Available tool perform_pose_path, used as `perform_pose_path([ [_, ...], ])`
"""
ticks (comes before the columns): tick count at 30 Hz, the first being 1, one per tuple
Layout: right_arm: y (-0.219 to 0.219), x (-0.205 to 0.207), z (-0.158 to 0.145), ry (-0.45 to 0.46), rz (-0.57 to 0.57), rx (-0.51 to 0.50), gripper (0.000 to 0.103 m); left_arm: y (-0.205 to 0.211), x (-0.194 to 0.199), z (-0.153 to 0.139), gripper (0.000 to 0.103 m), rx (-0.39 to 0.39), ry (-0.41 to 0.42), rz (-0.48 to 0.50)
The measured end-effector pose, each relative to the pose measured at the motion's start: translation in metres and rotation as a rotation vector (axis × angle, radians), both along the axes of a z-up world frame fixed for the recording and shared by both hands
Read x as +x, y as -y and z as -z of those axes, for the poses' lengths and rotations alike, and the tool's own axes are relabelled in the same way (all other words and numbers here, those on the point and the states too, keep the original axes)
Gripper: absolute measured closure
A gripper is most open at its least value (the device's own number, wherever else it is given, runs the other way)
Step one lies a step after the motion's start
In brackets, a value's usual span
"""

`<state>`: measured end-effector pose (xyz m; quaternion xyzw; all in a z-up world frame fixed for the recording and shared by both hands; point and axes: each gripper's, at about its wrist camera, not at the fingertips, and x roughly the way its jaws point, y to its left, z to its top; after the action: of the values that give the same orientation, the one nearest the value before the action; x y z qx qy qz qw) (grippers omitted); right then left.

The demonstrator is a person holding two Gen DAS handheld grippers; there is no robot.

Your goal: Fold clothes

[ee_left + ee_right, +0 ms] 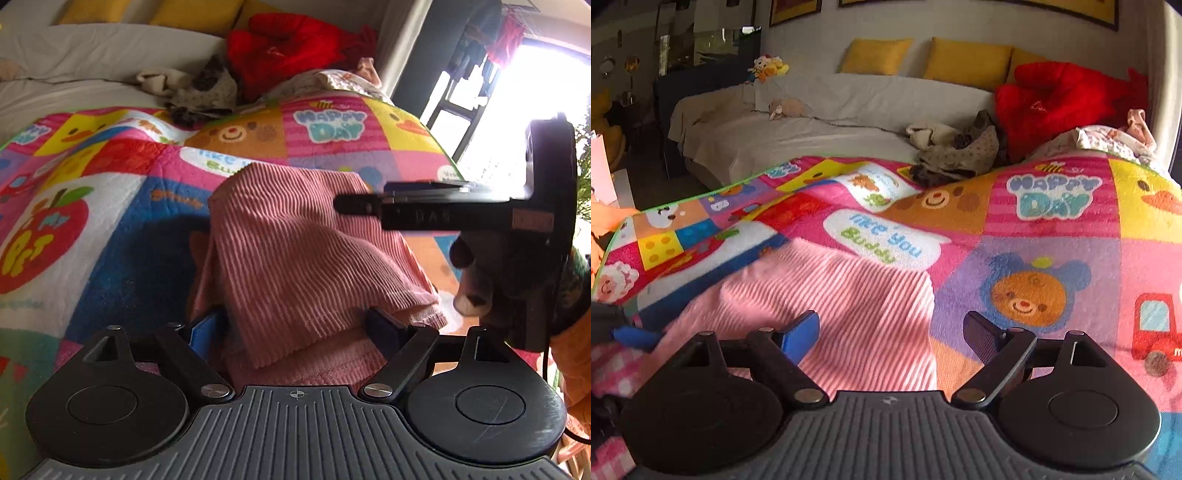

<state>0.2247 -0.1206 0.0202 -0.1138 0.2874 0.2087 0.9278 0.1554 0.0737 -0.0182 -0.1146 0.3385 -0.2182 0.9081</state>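
A pink ribbed garment lies folded on a colourful cartoon blanket. My left gripper is open, its fingers wide apart on either side of the garment's near folded edge, which drapes between them. My right gripper is open and empty, hovering over the garment's right edge. The right gripper also shows in the left wrist view, reaching in from the right above the garment. The blue tip of my left gripper shows at the left edge of the right wrist view.
The blanket covers a bed. A pile of unfolded clothes and a red plush lie at the back, with a grey sofa and yellow cushions behind. A bright window is to the right.
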Motion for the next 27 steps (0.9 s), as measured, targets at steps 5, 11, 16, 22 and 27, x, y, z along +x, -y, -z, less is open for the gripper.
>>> perform_pose_path([
  [5, 0.0, 0.028, 0.001, 0.038, 0.135, -0.008, 0.017, -0.002, -0.001, 0.006, 0.015, -0.015, -0.012, 0.004],
  [11, 0.01, 0.047, 0.041, -0.044, 0.192, -0.068, 0.016, -0.005, -0.003, 0.009, 0.014, -0.035, -0.012, 0.014],
  [16, 0.028, 0.023, 0.026, -0.066, 0.183, -0.004, 0.016, -0.018, -0.002, 0.002, 0.012, -0.103, -0.02, -0.018],
  [22, 0.054, -0.018, 0.02, -0.187, 0.119, 0.185, 0.016, -0.037, 0.004, -0.005, 0.01, -0.144, -0.033, -0.106],
  [27, 0.049, -0.042, 0.039, -0.148, 0.119, 0.017, 0.016, -0.036, 0.008, 0.002, 0.01, -0.069, -0.066, -0.148],
])
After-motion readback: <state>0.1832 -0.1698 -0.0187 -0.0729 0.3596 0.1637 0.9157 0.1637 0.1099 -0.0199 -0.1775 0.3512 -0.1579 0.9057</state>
